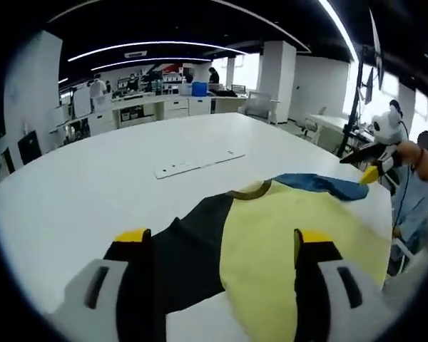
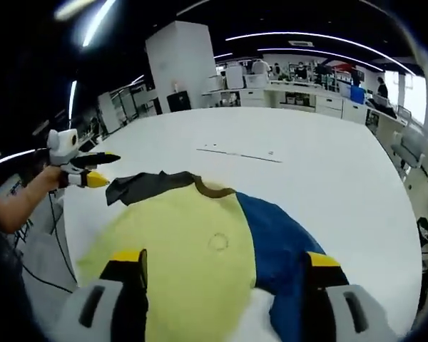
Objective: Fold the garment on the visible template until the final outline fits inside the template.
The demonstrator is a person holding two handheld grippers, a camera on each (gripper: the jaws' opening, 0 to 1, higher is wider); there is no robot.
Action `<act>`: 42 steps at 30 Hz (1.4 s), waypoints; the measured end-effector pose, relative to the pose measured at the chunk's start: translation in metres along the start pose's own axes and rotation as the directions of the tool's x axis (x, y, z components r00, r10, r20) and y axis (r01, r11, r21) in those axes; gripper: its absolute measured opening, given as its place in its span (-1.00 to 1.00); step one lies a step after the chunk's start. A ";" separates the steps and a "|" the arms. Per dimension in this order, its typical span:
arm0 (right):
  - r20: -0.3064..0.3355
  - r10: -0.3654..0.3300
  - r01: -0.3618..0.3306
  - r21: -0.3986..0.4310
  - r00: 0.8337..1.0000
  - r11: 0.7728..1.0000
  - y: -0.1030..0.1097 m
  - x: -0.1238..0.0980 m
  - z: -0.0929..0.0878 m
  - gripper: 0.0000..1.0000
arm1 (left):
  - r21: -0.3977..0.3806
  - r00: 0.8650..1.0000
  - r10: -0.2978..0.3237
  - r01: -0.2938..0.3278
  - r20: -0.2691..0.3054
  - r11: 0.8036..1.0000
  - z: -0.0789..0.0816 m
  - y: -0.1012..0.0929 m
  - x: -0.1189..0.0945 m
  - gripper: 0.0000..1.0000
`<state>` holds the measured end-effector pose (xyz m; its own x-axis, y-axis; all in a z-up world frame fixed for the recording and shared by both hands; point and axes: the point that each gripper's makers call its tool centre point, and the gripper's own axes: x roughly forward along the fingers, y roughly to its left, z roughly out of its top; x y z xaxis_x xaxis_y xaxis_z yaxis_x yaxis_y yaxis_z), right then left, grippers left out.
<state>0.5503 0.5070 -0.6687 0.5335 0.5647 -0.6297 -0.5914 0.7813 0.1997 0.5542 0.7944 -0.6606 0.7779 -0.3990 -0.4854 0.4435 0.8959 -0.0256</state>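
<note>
Garment sits flat on the white surface, one piece in three colours: yellow body, black sleeve, blue sleeve. Two tools in play. In the left gripper view, the left tool hangs just above the near hem, jaws spread wide and gripping nothing, black panel under one jaw, yellow under the other. Out by the surface's edge on the blue-sleeve side, the right tool shows with yellow tips close together, a hand wrapped behind it; whether it pinches cloth there, I cannot tell.

Switch to the right gripper view: the right tool has jaws wide apart over the garment, yellow under one, blue under the other, nothing held. The left tool comes in at the black sleeve's tip near the surface edge, hand and forearm reaching level from off the edge.

One long pale strip lies beyond the collar, toward the surface's middle, well apart from both tools.
</note>
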 end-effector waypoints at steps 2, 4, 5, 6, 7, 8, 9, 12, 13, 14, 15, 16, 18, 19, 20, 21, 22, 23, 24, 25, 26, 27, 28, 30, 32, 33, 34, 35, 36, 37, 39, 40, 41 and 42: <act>0.022 0.012 -0.012 0.013 1.000 1.000 -0.002 0.010 0.009 0.68 | -0.011 0.999 -0.008 0.008 -0.033 1.000 -0.007 0.000 0.011 0.47; 0.022 0.010 -0.010 0.004 1.000 1.000 -0.006 0.021 0.013 0.65 | -0.014 1.000 -0.010 0.010 -0.024 1.000 -0.009 0.001 0.021 0.42; 0.018 0.009 -0.009 -0.005 1.000 1.000 -0.008 0.026 0.014 0.63 | -0.010 1.000 -0.009 0.009 -0.026 1.000 -0.009 0.002 0.025 0.39; 0.013 0.009 -0.008 -0.012 1.000 1.000 -0.012 0.033 0.015 0.58 | -0.004 1.000 -0.005 0.005 -0.028 1.000 -0.010 0.003 0.030 0.36; 0.010 0.008 -0.008 -0.011 1.000 1.000 -0.015 0.037 0.016 0.55 | 0.000 0.999 0.009 -0.009 -0.034 1.000 -0.012 0.007 0.036 0.32; 0.009 0.008 -0.008 -0.013 1.000 1.000 -0.018 0.042 0.017 0.52 | 0.002 0.999 0.015 -0.014 -0.040 1.000 -0.013 0.009 0.042 0.26; 0.012 0.009 -0.009 -0.013 1.000 1.000 -0.023 0.049 0.018 0.48 | -0.002 0.999 0.023 -0.023 -0.042 1.000 -0.015 0.012 0.046 0.21; 0.022 0.021 -0.021 -0.006 1.000 1.000 -0.030 0.063 0.022 0.29 | 0.008 0.998 0.058 -0.057 -0.024 0.998 -0.015 0.022 0.065 0.00; 0.024 0.018 -0.018 -0.001 1.000 1.000 -0.034 0.070 0.024 0.24 | 0.007 0.998 0.056 -0.055 -0.012 0.998 -0.014 0.022 0.070 -0.04; 0.023 0.018 -0.018 -0.007 1.000 1.000 -0.036 0.074 0.025 0.22 | -0.009 0.999 0.053 -0.053 0.007 0.999 -0.013 0.024 0.077 -0.08; 0.022 0.017 -0.017 -0.016 1.000 1.000 -0.039 0.078 0.026 0.21 | -0.018 0.999 0.052 -0.052 0.003 0.998 -0.013 0.025 0.082 -0.10; 0.018 0.015 -0.014 -0.032 1.000 0.999 -0.042 0.085 0.026 0.20 | -0.019 0.999 0.050 -0.050 -0.009 0.999 -0.015 0.026 0.088 -0.12; 0.015 0.016 -0.015 -0.058 1.000 0.998 -0.048 0.096 0.028 0.15 | -0.005 0.998 0.060 -0.060 -0.020 0.998 -0.018 0.029 0.096 -0.16; 0.015 0.015 -0.014 -0.059 1.000 0.998 -0.049 0.098 0.028 0.12 | -0.002 0.998 0.057 -0.057 -0.022 0.998 -0.018 0.029 0.102 -0.17; 0.010 0.016 -0.016 -0.062 1.000 0.998 -0.053 0.104 0.028 0.10 | -0.003 0.998 0.057 -0.057 -0.016 0.998 -0.018 0.031 0.105 -0.18; 0.010 0.022 -0.022 -0.071 1.000 0.997 -0.054 0.108 0.028 0.08 | -0.007 0.998 0.058 -0.058 -0.003 0.998 -0.017 0.032 0.111 -0.19; 0.008 0.022 -0.021 -0.072 1.000 0.997 -0.057 0.114 0.028 0.07 | -0.009 0.998 0.058 -0.058 0.007 0.998 -0.016 0.033 0.115 -0.22; 0.001 0.020 -0.020 -0.076 1.000 0.997 -0.060 0.118 0.028 0.05 | -0.014 0.998 0.057 -0.056 0.011 0.998 -0.017 0.035 0.119 -0.26; -0.009 0.021 -0.021 -0.099 1.000 0.995 -0.062 0.123 0.026 0.02 | -0.025 0.998 0.054 -0.054 0.010 0.998 -0.018 0.036 0.122 -0.28; -0.016 0.019 -0.021 -0.103 1.000 0.995 -0.064 0.126 0.025 -0.03 | -0.034 0.999 0.052 -0.052 0.008 0.998 -0.020 0.038 0.126 -0.29; -0.023 0.020 -0.023 -0.108 1.000 0.994 -0.065 0.129 0.024 -0.07 | -0.037 0.999 0.052 -0.052 0.004 0.998 -0.022 0.038 0.128 -0.29; -0.027 0.027 -0.030 -0.115 0.999 0.993 -0.066 0.133 0.023 -0.13 | -0.030 0.998 0.062 -0.062 -0.006 0.998 -0.025 0.040 0.131 -0.30; -0.026 0.029 -0.031 -0.112 0.999 0.993 -0.067 0.135 0.023 -0.19 | -0.024 0.998 0.068 -0.068 -0.010 0.997 -0.026 0.043 0.133 -0.31; -0.018 0.032 -0.033 -0.078 0.999 0.996 -0.070 0.141 0.023 -0.33 | -0.037 0.997 0.077 -0.077 -0.010 0.996 -0.028 0.047 0.136 -0.34; -0.016 0.033 -0.034 -0.059 0.999 0.998 -0.072 0.145 0.022 -0.36 | -0.078 0.997 0.080 -0.079 0.003 0.994 -0.028 0.050 0.138 -0.38; -0.023 0.025 -0.027 -0.069 0.999 0.997 -0.073 0.147 0.020 -0.36 | -0.080 0.997 0.083 -0.083 -0.001 0.993 -0.029 0.051 0.138 -0.41; -0.028 0.021 -0.023 -0.080 0.999 0.997 -0.074 0.148 0.019 -0.37 | -0.072 0.996 0.088 -0.088 -0.001 0.993 -0.029 0.052 0.138 -0.45; -0.035 0.019 -0.022 -0.087 0.999 0.996 -0.075 0.150 0.018 -0.37 | -0.060 0.996 0.094 -0.094 -0.010 0.994 -0.031 0.053 0.139 -0.49; -0.039 0.018 -0.022 -0.087 0.999 0.996 -0.075 0.150 0.018 -0.37 | -0.040 0.994 0.101 -0.103 -0.032 0.994 -0.034 0.055 0.139 -0.52; -0.042 0.019 -0.023 -0.086 0.999 0.996 -0.075 0.151 0.017 -0.37 | -0.028 0.994 0.100 -0.101 -0.036 0.995 -0.035 0.054 0.139 -0.54; -0.047 0.017 -0.021 -0.099 0.999 0.995 -0.076 0.150 0.018 -0.43 | -0.021 0.995 0.091 -0.092 -0.050 0.996 -0.039 0.052 0.140 -0.58; -0.056 0.007 -0.013 -0.107 0.998 0.994 -0.077 0.150 0.017 -0.46 | -0.032 0.996 0.083 -0.084 -0.046 0.996 -0.038 0.051 0.140 -0.61; -0.064 -0.005 -0.003 -0.128 0.998 0.992 -0.079 0.150 0.017 -0.49 | -0.056 0.996 0.076 -0.079 -0.047 0.995 -0.039 0.049 0.141 -0.64; -0.066 -0.010 0.001 -0.133 0.998 0.991 -0.079 0.149 0.017 -0.53 | -0.055 0.996 0.079 -0.082 -0.046 0.995 -0.038 0.051 0.141 -0.64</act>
<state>0.6868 0.5343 -0.7660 0.4983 0.5382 -0.6798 -0.6659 0.7397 0.0975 0.6690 0.7911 -0.7639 0.7894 -0.3174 -0.5255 0.3533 0.9349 -0.0339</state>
